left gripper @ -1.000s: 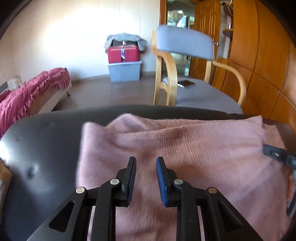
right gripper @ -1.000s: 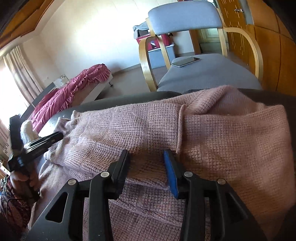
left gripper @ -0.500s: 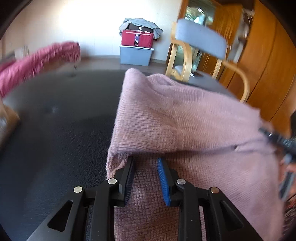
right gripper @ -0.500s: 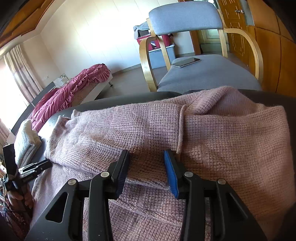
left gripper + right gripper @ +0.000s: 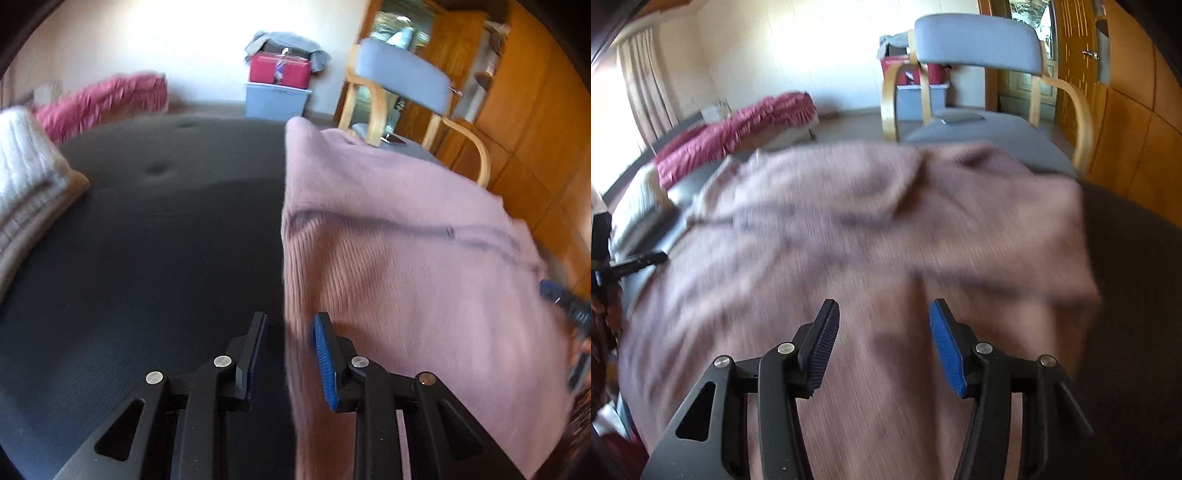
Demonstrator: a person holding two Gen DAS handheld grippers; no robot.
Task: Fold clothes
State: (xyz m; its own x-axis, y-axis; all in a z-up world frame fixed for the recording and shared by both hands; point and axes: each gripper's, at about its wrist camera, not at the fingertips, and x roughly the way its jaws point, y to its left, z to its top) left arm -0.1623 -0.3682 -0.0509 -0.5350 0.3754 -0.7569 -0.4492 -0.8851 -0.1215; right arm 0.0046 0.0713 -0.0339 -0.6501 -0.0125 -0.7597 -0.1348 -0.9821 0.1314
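Observation:
A pink knit sweater (image 5: 388, 258) lies spread on a dark padded surface (image 5: 147, 240). My left gripper (image 5: 290, 317) hovers at the sweater's left edge. Its jaws are apart and the edge runs between them without being pinched. In the right wrist view the sweater (image 5: 868, 221) is blurred by motion. My right gripper (image 5: 884, 306) is above its near part, and its jaws are opening with nothing clamped between them. The right gripper (image 5: 565, 306) also shows at the sweater's right side, and the left gripper (image 5: 639, 258) at its left.
A folded stack of pale knitwear (image 5: 22, 177) sits at the surface's left end. Beyond the surface stands a wooden armchair with grey cushions (image 5: 975, 40) and a phone (image 5: 956, 118) on its seat. Wooden wardrobe doors (image 5: 535, 110) stand on the right, and storage boxes (image 5: 279, 70) against the wall.
My left gripper has slid from over the sweater's middle to its left edge. The right gripper's jaws have spread wider, and the fold that sat between them is no longer there.

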